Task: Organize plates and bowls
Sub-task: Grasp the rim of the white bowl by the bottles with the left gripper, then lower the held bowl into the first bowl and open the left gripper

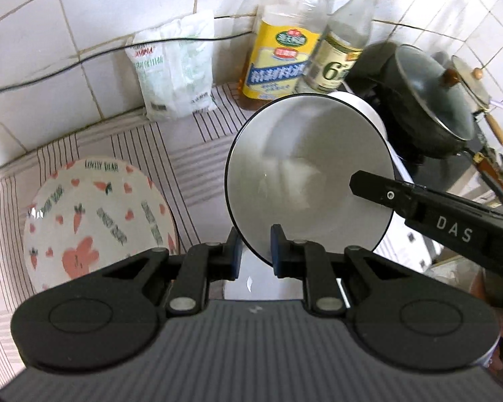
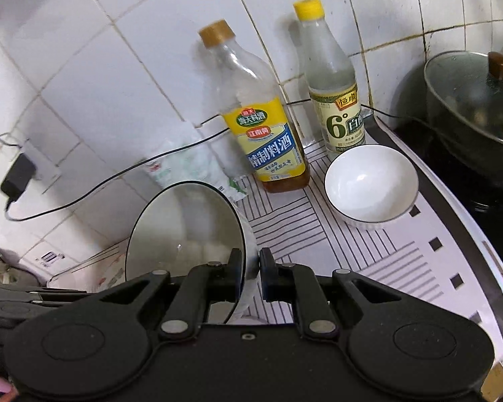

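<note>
Both my tools clamp the black-rimmed bowl (image 1: 305, 174) — left tool (image 1: 255, 251) on its near rim, right tool (image 2: 250, 276) on its right rim — above the counter (image 2: 419, 251).

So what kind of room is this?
Most likely a home kitchen: a lidded wok sits on a cooktop, seasoning bottles stand against the white tiled wall, and a white bowl rests on the counter.
</note>
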Motion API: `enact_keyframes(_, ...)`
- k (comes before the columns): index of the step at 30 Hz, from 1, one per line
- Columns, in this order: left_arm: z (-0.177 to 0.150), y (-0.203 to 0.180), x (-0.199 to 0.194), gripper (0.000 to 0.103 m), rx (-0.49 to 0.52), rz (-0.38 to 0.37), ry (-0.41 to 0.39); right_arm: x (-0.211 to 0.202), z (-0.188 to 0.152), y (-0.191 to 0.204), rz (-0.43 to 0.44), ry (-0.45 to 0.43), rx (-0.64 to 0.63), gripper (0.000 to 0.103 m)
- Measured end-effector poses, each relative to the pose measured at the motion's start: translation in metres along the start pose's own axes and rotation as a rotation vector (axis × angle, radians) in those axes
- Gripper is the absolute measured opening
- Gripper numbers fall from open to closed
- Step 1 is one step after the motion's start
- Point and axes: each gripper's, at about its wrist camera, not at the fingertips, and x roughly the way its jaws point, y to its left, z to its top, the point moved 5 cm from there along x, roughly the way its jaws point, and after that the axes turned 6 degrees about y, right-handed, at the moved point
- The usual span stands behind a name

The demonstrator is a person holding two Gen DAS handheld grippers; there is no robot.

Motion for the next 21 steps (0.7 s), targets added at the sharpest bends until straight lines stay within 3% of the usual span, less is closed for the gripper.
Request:
enact_keyframes(7,-0.03,-0.007,-0.013,0.016,0.006,-0.007,0.008,-0.022,-0.027,-0.001,0.018,-0.009,-0.021,0.015)
enact_keyframes(21,-0.069,0.004,0.028,0.016,-0.034,-0.016,0.15,0.0,-0.078,-0.018,0.028,0.048,-0.008,0.015)
